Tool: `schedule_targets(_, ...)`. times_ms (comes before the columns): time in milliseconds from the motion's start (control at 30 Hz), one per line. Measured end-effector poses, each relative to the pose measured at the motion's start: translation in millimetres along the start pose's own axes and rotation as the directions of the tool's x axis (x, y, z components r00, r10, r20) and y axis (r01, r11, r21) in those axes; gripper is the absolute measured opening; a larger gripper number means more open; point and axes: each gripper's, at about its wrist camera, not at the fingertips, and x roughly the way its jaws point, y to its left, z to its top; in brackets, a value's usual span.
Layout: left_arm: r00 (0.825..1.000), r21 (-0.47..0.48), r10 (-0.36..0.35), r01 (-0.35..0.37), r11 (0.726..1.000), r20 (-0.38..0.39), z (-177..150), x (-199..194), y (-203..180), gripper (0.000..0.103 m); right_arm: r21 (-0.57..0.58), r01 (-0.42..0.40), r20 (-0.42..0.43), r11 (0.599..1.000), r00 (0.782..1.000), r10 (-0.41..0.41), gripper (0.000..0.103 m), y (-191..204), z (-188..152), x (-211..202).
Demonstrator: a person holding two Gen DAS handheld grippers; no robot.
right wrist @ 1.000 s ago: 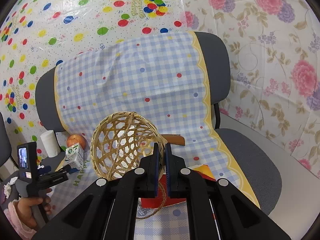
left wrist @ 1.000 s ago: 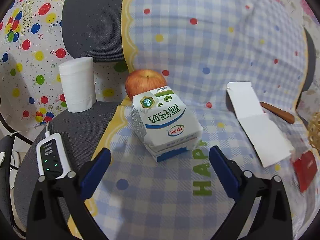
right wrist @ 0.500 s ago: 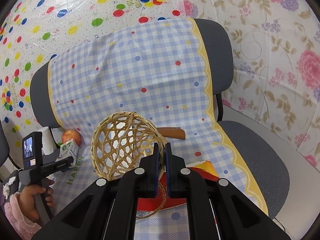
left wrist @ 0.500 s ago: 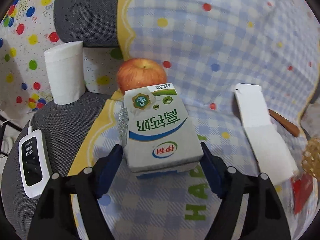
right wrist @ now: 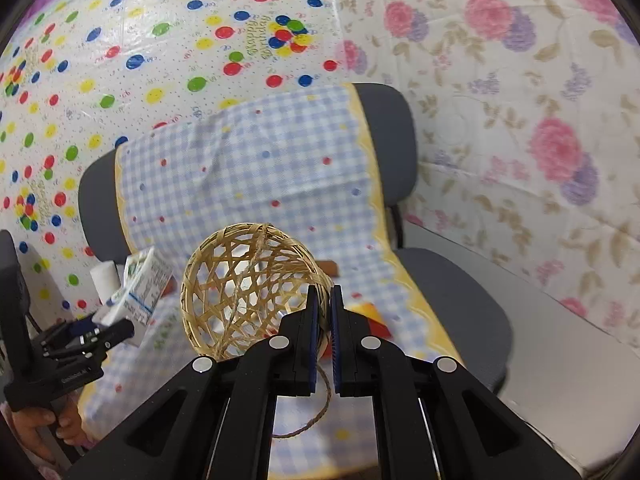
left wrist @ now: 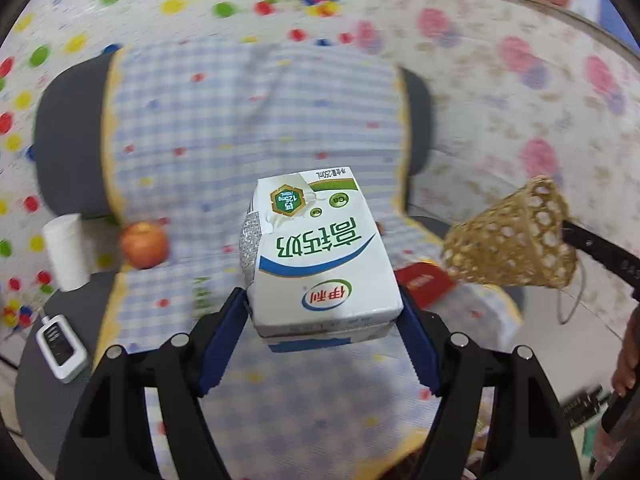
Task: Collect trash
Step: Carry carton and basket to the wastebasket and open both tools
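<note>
My left gripper [left wrist: 324,316] is clamped on the milk carton [left wrist: 316,256], blue pads pressing its two sides, carton lifted clear of the checked cloth [left wrist: 248,128] below. In the right wrist view the same carton [right wrist: 142,284] shows at far left, tilted, held up in the left gripper [right wrist: 100,330]. My right gripper [right wrist: 325,312] has its jaws pinched together on the rim of the woven basket [right wrist: 244,284], basket tipped on its side with its open mouth facing the camera, a twine loop hanging down between the fingers. From the left wrist view the basket [left wrist: 508,240] hangs in the air to the right of the carton, well apart from it, above the seat. Under the basket, on the cloth, lies a red packet [left wrist: 424,284]. Further left on the seat: a white controller with a cord [left wrist: 62,348] on bare grey fabric, then an apple [left wrist: 144,244] at the cloth's edge, and a white paper roll [left wrist: 66,252] standing upright just beside the apple. Behind all that, the grey chair back [left wrist: 68,136] draped with the cloth. Background blurred.
</note>
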Motion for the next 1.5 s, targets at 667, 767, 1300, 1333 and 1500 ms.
schedule_targets(667,0.857,0.235,-0.452,0.506,0.830,-0.247,-74,26,-198,0.072,0.175,0.355,-0.207,0.918,0.925,-0.318,0.006,-107,-131,-117)
schedule_targets(767,0.840,0.235,-0.460,0.528,0.816,-0.288,-80,33,-208,0.072,0.194,0.357,-0.228,0.914,0.922,-0.312,0.006,-118,-140,-113)
schedule_targets(1300,0.854,0.172,-0.441,0.495,0.852,-0.276,-69,55,-203,0.084,0.281,0.327,-0.282,0.902,0.927,-0.249,0.039,-152,-158,-84)
schedule_targets(1333,0.862,0.170,-0.432,0.483,0.859,-0.266,-67,54,-199,0.084,0.276,0.329,-0.269,0.903,0.929,-0.256,0.039,-151,-153,-86)
schedule_targets(1500,0.905,0.164,-0.367,0.404,0.900,-0.216,-58,46,-171,0.084,0.251,0.298,-0.185,0.921,0.949,-0.256,0.039,-136,-125,-92)
